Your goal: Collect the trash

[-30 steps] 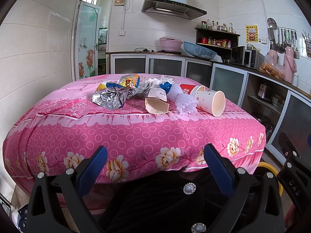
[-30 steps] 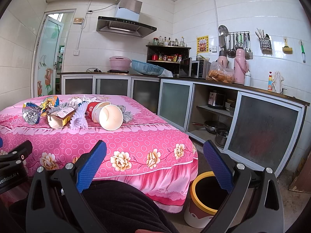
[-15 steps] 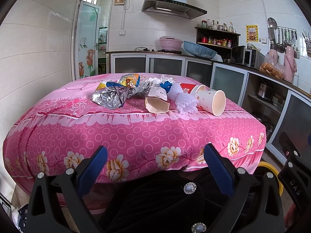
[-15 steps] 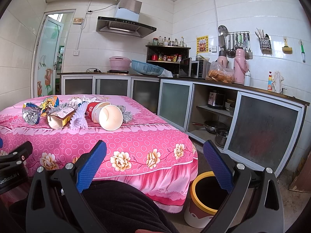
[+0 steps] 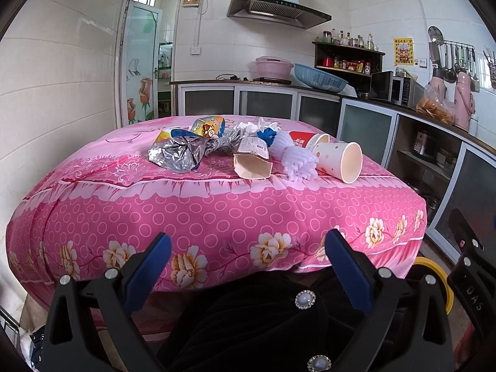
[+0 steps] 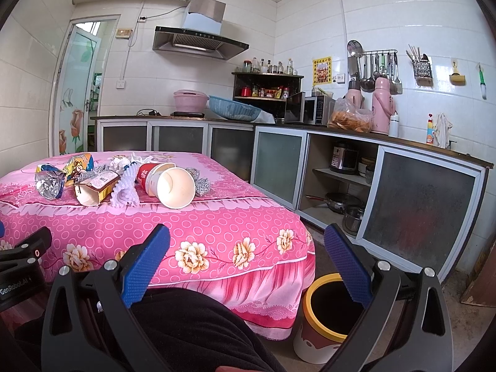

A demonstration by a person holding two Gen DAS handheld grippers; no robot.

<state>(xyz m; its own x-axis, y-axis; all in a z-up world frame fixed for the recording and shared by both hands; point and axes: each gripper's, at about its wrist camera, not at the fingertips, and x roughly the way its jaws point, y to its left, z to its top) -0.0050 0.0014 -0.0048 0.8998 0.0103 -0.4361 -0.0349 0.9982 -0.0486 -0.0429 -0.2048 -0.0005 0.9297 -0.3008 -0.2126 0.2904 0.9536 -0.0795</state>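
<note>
Table (image 5: 217, 217): set in front of both grippers, with counters behind and to its right.
Trash pile: gathered on the tabletop near the front edge.
Foil bag (image 5: 176, 155): laid at the pile's left end.
Carton (image 5: 252, 162): laid right of the foil bag, mouth toward the front.
Foam net (image 5: 299, 161): placed between carton and paper cup.
Paper cup (image 5: 339, 161): tipped on its side at the right end, another cup (image 5: 307, 141) just behind.
Bin (image 6: 330, 313): stood on the floor beside the table's right corner.

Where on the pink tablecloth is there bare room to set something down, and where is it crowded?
Free: the near strip of tablecloth in front of the foil bag, and the side beyond the dotted paper cup. Crowded: the middle, where the bag, carton, white netting and cups bunch.
</note>
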